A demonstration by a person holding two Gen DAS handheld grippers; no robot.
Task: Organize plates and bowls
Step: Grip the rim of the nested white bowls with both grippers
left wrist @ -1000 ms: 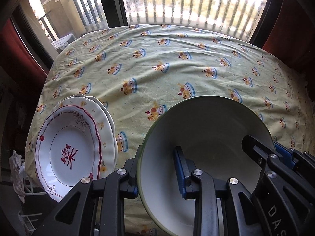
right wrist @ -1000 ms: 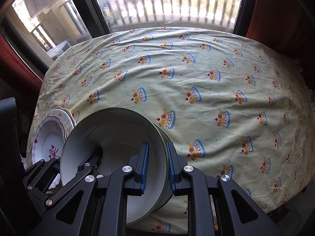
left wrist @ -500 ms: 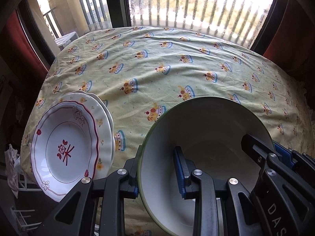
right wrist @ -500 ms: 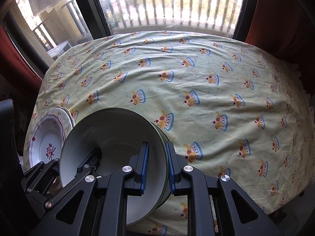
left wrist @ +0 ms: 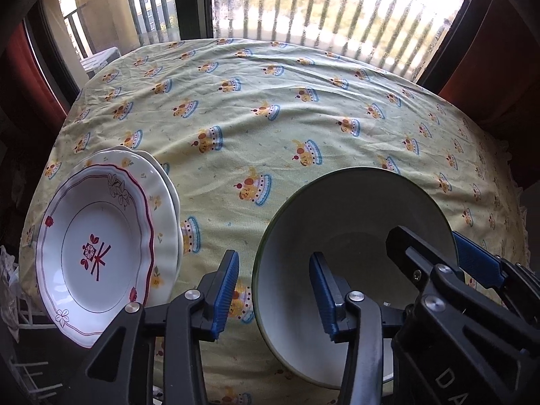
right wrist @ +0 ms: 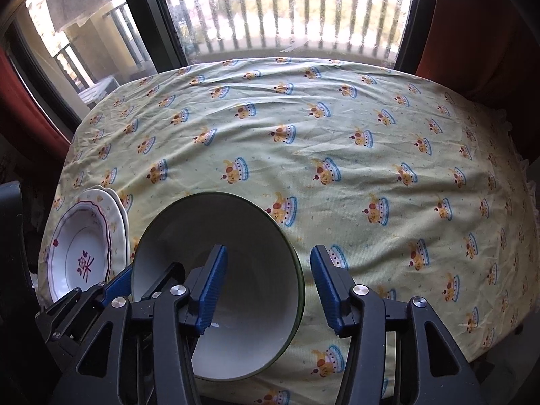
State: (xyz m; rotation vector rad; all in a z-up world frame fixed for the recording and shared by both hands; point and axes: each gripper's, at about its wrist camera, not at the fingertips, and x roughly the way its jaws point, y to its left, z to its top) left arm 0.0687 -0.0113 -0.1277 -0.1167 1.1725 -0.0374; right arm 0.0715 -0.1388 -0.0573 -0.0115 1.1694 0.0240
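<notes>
Covering nearly everything in view: tabletop [right wrist: 337, 135] under a wrinkled yellow cloth with a cake print, bare across the far half.

Sitting at the near edge, toward the left: bowl [left wrist: 351, 222], large, white inside with a thin green rim, resting on the cloth. Probably ceramic, so heavy for its size, stiff, glazed and slick, breakable if dropped or knocked. Only real purchase at the rim wall, one pad inside and one outside, ideally from both sides at once to keep it level.

Lying just left of the bowl, near the left edge: stacked plates [left wrist: 94, 243], a red-trimmed floral one on top of a pale yellow-flowered one, overhanging the tabletop's near-left corner by the look of it. Thin, fragile, flat; best taken by the scalloped lip.

Straddling the bowl's left rim: left hand-held gripper [left wrist: 276, 287], jaws opening, one blue pad inside the bowl, the other outside, neither pressing on the wall.

Straddling the opposite rim: right hand-held gripper [right wrist: 270, 287], jaws likewise opening, rim between the pads but clear of both.

Looking like a release, bowl set down beside the plates.
</notes>
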